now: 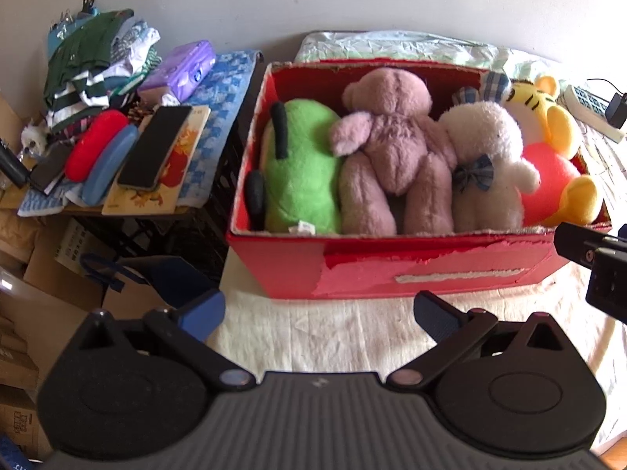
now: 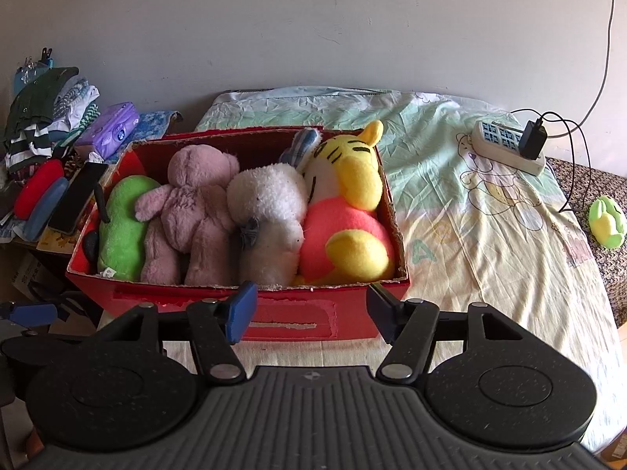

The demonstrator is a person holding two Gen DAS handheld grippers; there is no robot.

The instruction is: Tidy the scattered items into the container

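Red cardboard box (image 2: 352, 313) packed with four soft toys on the bed.

Green toy (image 1: 301, 168), pink bear (image 1: 392, 145), white bear (image 1: 486, 164) and yellow tiger (image 2: 348, 203) lay side by side inside it. Left gripper (image 1: 319, 313) and right gripper (image 2: 309, 309) both hovered before the box's near wall, jaws spread wide, gripping nothing. One small green toy (image 2: 606, 221) lay well apart on the bed's right edge.
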